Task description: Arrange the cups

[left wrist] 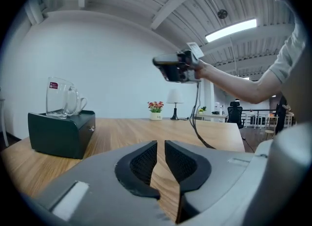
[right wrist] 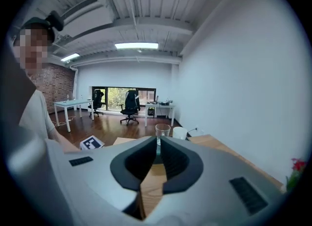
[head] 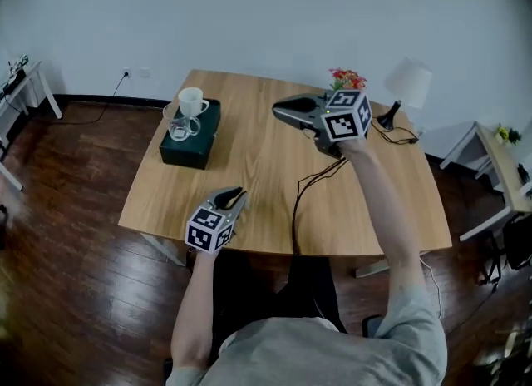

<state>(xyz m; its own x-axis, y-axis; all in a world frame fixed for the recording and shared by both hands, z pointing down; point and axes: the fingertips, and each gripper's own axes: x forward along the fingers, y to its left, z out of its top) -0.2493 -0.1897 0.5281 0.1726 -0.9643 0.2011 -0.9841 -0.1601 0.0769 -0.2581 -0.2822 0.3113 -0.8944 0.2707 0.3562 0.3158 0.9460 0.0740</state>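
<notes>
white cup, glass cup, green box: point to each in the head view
white cup [head: 192, 105], head view, body
glass cup [head: 177, 131], head view, body
green box [head: 187, 154], head view, near side wall

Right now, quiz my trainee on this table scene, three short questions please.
1. True or false: the white cup and the glass mug stand on the dark green box.
2. What stands beside the lamp at the far corner of the table? A) flowers B) a kettle C) a bottle
3. Fill in: the raised right gripper holds ____.
Key: 1 true; 2 A; 3 nothing.
</notes>
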